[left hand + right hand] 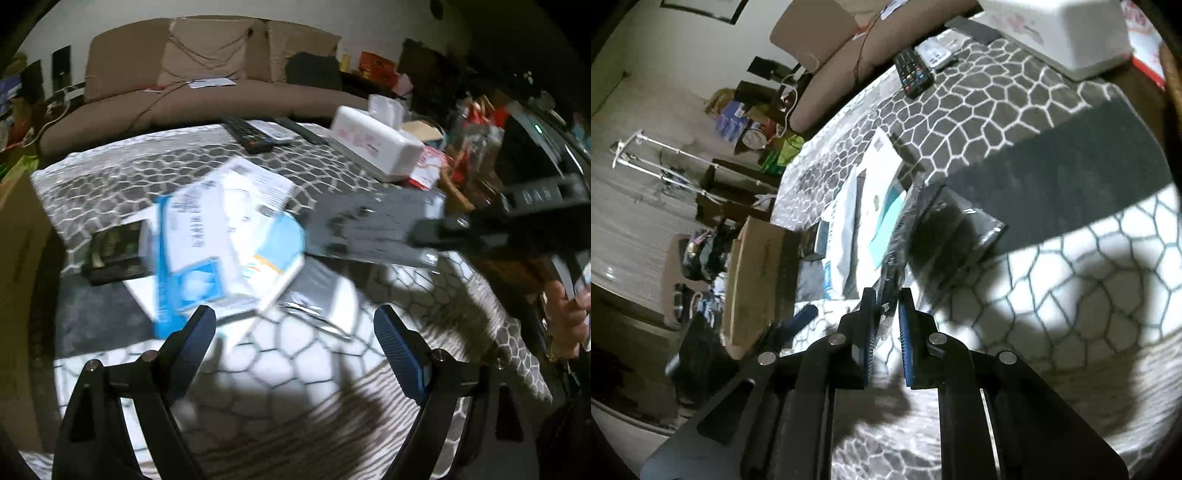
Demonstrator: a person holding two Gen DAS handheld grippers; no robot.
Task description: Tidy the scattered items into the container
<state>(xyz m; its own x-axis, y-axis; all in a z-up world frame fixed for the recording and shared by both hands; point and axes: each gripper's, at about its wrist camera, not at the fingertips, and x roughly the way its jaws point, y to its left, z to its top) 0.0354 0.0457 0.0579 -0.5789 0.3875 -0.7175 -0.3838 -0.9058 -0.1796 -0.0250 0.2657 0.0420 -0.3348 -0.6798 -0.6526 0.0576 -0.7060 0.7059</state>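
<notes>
On the patterned tablecloth a loose pile of papers was seen, blue-and-white sheets lying over one another, with a small dark box touching the pile's left edge. Beside the table's left edge a cardboard box stood. The left gripper was held over the cloth near the pile with its jaws wide apart and nothing between them. The right gripper was clamped on the edge of a thin grey packet, which was held clear of the cloth, to the right of the papers. A dark pouch lay flat beneath it. At the far side of the table a remote and a tissue box were seen.
</notes>
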